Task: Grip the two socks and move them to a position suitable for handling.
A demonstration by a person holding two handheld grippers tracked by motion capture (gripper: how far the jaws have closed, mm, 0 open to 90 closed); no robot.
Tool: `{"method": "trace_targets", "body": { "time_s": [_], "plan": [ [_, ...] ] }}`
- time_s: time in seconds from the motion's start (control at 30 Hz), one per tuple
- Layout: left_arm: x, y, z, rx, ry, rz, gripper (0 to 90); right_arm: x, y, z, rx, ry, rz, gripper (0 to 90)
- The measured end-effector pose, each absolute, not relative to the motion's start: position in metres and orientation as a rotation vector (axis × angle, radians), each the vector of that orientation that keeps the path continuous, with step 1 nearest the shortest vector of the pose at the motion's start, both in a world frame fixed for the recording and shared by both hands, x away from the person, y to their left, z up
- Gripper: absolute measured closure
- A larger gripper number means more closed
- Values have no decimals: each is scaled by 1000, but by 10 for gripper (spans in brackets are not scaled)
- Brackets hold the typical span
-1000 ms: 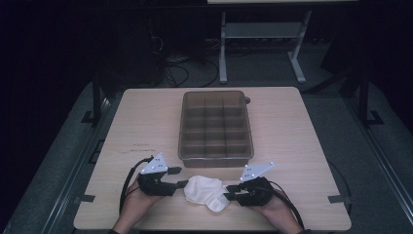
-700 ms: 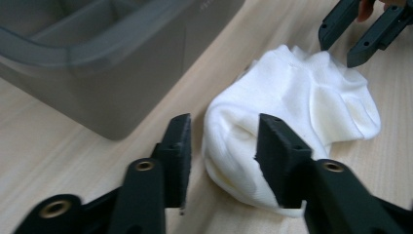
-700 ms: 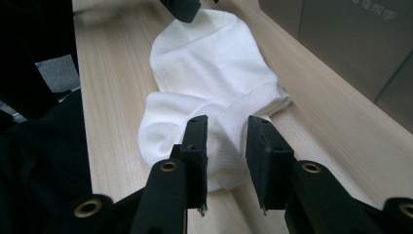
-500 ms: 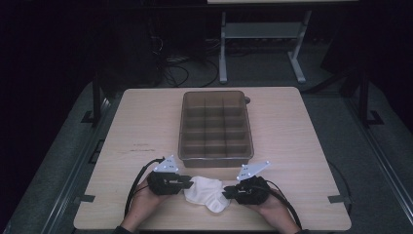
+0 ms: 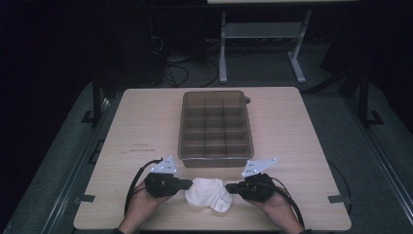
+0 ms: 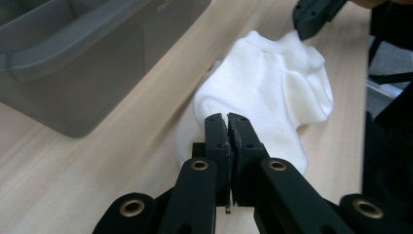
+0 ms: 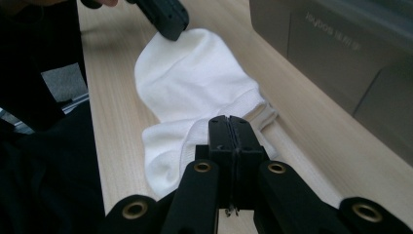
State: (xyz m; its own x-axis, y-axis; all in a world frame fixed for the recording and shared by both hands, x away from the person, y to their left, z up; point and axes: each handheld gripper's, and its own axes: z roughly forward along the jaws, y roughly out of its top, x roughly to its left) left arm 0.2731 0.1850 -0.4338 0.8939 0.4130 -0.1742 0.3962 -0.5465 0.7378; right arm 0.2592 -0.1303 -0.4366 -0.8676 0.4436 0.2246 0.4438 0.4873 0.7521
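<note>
white cotton sock [image 5: 209, 193], crumpled and partly folded over on itself, lying on the near part of the table [image 5: 146, 122], just in front of the tray's near wall and not touching it. ribbed cuff edge and a doubled-over layer visible in the right gripper view [image 7: 195, 92]; rounded body of the fabric spread flat on the wood in the left gripper view [image 6: 268, 87].

pinched at its left end by the left gripper [image 6: 228, 127], jaws pressed together on a fold of the fabric, no gap between the pads. pinched at its right end by the right gripper [image 7: 230, 130], jaws likewise closed tight with cloth caught between them. both grippers low on the tabletop, pointing inward at each other across the sock, each held in a hand coming in from the near edge; left hand [image 5: 143, 202], right hand [image 5: 277, 207]. grey three-cornered plate on top of each gripper, cable trailing back from each.

beyond the sock, a translucent brown-grey plastic tray [image 5: 215, 156] divided into a grid of compartments, standing near the middle of the light wooden table, long side running away from the person. dark floor around the table, a tangle of cables [image 5: 175, 73] and a pale metal stand [image 5: 258, 44] well behind it.
</note>
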Motion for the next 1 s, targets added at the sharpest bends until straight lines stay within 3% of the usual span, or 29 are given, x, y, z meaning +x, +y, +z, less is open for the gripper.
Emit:
{"method": "trace_targets", "body": {
  "time_s": [0.27,0.6,0.83,1.0],
  "plan": [
    [264,190,-433,2194,594,32,879,265,-133,-429,-824,-2719,-1408,893],
    [267,188,-449,2247,609,51,864,277,-126,-447,-848,-2751,-1312,885],
    [262,192,-445,2229,611,88,761,273,-133,-444,-876,-2728,-1369,807],
    [256,194,-437,2199,603,113,732,264,-135,-438,-854,-2723,-1407,854]
  ]
}}
